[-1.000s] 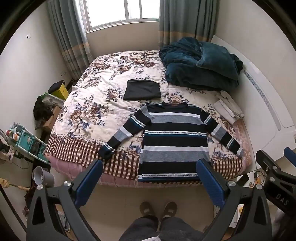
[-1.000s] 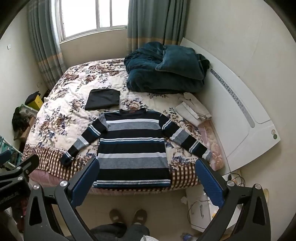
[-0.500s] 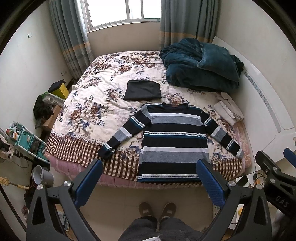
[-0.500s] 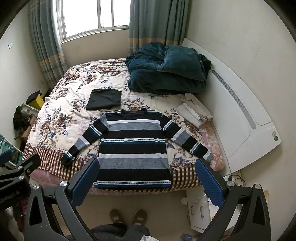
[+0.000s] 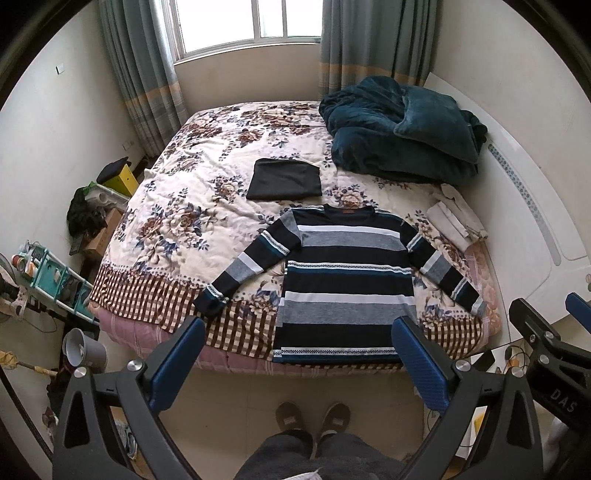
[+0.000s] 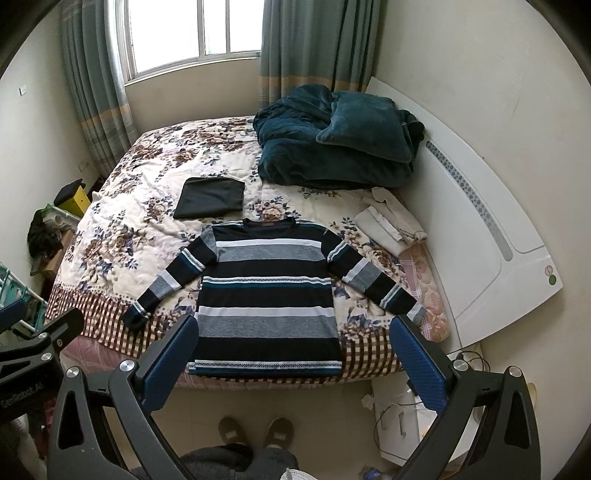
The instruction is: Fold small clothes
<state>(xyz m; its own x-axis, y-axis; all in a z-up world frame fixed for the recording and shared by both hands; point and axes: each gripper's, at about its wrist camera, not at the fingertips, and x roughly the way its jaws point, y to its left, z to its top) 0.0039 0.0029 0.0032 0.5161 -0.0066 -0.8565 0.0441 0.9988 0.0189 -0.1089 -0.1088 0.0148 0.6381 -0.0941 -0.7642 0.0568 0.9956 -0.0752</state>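
Nothing moved; striped sweater (image 5: 347, 291) hem overhangs bed (image 5: 177, 206) edge.

Striped sweater (image 5: 343, 284) — navy, grey, white, teal — on floral, checked-edge bedspread (image 5: 192, 206); teal blanket (image 5: 402, 129).

A home bedroom: a bed (image 5: 177, 206) with a flowered quilt fills the room, a curtained window (image 5: 251, 22) at 12 o'clock, a heaped blue blanket (image 5: 399, 129) at 1 o'clock.
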